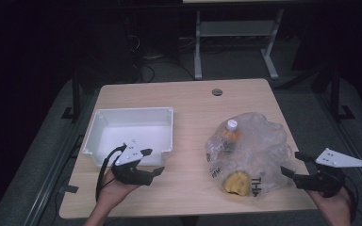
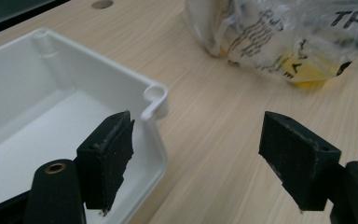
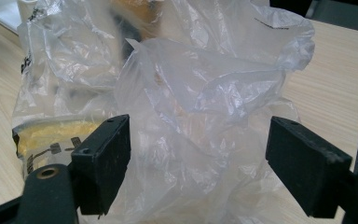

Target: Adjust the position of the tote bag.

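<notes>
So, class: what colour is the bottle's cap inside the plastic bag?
White cap, clearest in the high view.

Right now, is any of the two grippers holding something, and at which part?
Nothing is held. The left gripper is open beside the white bin, and the right gripper is open, its fingers around crumpled plastic bag but not closed.

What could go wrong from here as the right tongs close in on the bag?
The plastic bag is thin and crumpled, so the open right tongs may pinch film alone. Lifting could then tip the upright bottle or spill the yellow item. The open left tongs sit by the white tub corner and might knock it.
</notes>
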Demonstrator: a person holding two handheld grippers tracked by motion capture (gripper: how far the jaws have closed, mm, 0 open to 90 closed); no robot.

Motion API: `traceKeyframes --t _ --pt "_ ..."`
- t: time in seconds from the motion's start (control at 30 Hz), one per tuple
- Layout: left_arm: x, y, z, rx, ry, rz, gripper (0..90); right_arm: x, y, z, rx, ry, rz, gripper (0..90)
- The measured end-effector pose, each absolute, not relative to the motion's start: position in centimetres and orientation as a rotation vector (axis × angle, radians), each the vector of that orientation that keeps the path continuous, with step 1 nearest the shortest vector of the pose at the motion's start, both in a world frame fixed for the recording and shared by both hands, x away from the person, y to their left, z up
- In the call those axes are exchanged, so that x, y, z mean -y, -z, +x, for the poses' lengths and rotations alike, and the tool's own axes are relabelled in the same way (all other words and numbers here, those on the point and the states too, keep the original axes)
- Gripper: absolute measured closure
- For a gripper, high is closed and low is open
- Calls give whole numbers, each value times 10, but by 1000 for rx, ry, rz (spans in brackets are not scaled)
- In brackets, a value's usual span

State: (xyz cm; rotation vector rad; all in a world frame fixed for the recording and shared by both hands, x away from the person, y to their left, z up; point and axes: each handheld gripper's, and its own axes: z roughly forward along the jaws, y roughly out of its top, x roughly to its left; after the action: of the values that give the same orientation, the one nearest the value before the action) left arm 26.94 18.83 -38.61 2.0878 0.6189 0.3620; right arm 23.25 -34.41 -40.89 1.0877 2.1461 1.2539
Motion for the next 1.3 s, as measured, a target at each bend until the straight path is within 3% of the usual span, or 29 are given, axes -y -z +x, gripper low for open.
traceKeyframes --t 0.63,1.3 --pt "-113 362 293 -468 -270 2161 255 345 406 229 -2143 -1259 1060 217" --pt "-60 348 317 -387 -217 2230 309 346 403 227 -2133 -1274 1045 220"
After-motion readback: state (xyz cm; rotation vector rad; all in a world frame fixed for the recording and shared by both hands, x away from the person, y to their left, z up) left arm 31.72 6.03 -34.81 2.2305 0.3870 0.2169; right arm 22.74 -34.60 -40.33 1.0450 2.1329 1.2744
